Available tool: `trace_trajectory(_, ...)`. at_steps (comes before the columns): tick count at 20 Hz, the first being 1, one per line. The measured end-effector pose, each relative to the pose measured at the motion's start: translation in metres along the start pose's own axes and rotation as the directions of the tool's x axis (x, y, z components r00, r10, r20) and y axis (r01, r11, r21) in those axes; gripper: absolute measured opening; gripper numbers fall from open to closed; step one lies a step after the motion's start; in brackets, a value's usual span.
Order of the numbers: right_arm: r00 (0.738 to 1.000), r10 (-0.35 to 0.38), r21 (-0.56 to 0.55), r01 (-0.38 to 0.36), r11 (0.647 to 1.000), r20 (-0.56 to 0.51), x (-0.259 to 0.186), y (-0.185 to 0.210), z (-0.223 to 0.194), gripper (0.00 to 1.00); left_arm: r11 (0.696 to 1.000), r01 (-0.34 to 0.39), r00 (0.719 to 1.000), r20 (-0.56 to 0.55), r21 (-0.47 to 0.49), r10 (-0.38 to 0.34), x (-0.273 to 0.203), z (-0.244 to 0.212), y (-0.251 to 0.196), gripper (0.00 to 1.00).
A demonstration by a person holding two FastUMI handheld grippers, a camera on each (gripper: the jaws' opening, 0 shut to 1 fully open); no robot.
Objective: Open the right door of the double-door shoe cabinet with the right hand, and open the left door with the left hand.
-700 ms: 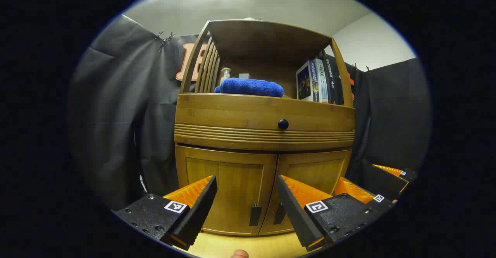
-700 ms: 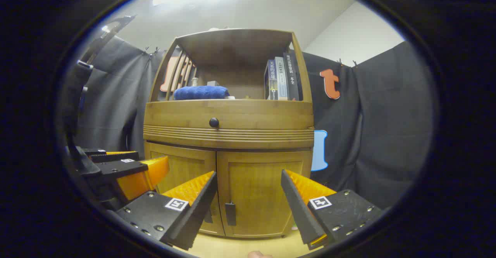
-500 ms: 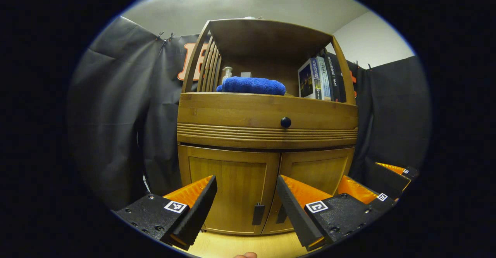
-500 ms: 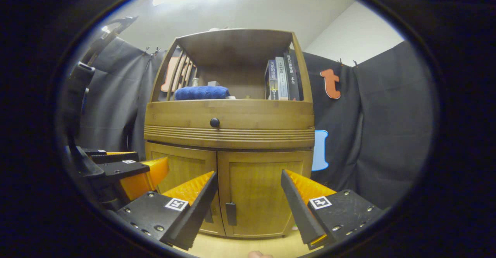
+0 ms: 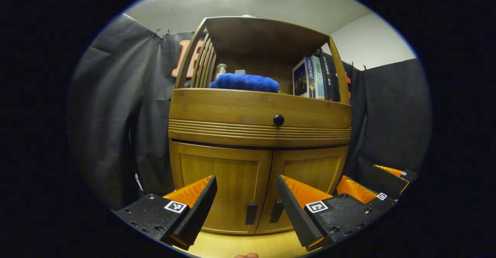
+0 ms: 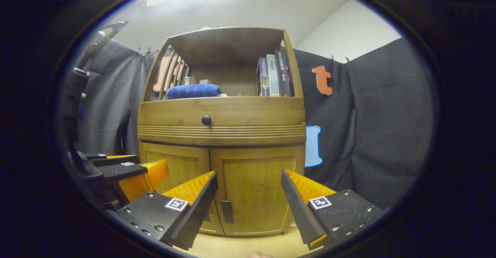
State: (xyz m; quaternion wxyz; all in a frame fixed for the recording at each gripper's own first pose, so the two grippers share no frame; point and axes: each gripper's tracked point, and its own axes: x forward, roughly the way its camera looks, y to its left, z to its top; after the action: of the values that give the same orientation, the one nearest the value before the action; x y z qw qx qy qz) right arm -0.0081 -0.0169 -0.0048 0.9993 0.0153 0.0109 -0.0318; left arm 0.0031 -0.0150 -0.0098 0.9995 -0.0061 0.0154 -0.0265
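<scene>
Approach step: both doors are seen shut, right gripper and left gripper fingers held apart, the right door handle, lower centre, to be reached next.

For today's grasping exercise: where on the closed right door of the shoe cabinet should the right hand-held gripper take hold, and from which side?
Grip the small dark vertical handle low on the right door, beside the centre seam. Come straight from the front, fingers either side: it is narrow and upright, and the open right hand-held gripper probably spans it.
</scene>
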Motion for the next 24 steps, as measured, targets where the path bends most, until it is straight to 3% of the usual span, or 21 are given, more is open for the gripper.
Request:
trace_trajectory(5, 1.000, -0.028, 0.016, 0.028, 0.999, -0.009, 0.001, -0.010, -0.006, 0.98, 1.000, 0.012, 1.000, 0.012, 0.009, -0.012, 0.002, 0.003, -0.005, 0.96)
trace_trajectory(6, 0.999, -0.029, 0.016, 0.029, 0.999, -0.013, 0.003, -0.010, -0.009, 0.98, 1.000, 0.008, 1.000, 0.013, 0.009, -0.008, 0.002, 0.004, -0.004, 0.92)
trace_trajectory(8, 0.999, -0.023, 0.017, 0.024, 1.000, -0.028, 0.007, -0.009, -0.017, 0.98, 1.000, -0.011, 1.000, 0.010, 0.012, 0.011, 0.002, 0.002, 0.003, 0.96)
trace_trajectory(14, 0.994, 0.035, 0.032, -0.032, 0.999, -0.105, 0.037, 0.011, -0.064, 0.98, 0.993, -0.117, 0.993, 0.024, 0.027, 0.116, -0.007, 0.007, 0.046, 0.95)
trace_trajectory(15, 0.991, 0.048, 0.033, -0.044, 0.998, -0.123, 0.045, 0.016, -0.075, 0.96, 0.989, -0.142, 0.990, 0.026, 0.033, 0.141, -0.009, 0.008, 0.055, 0.92)
trace_trajectory(16, 0.988, 0.062, 0.035, -0.058, 0.998, -0.142, 0.053, 0.022, -0.085, 0.95, 0.984, -0.172, 0.985, 0.025, 0.042, 0.171, -0.011, 0.007, 0.066, 0.95)
trace_trajectory(17, 0.983, 0.075, 0.036, -0.070, 0.997, -0.168, 0.061, 0.027, -0.099, 0.95, 0.977, -0.205, 0.979, 0.024, 0.050, 0.204, -0.014, 0.008, 0.078, 0.92)
trace_trajectory(18, 0.979, 0.085, 0.034, -0.080, 0.996, -0.188, 0.069, 0.033, -0.110, 0.87, 0.970, -0.236, 0.972, 0.026, 0.055, 0.235, -0.016, 0.008, 0.089, 0.92)
trace_trajectory(24, 0.949, 0.119, 0.030, -0.115, 0.993, -0.293, 0.109, 0.055, -0.169, 0.66, 0.911, -0.404, 0.915, 0.035, 0.082, 0.403, -0.032, 0.011, 0.146, 0.95)
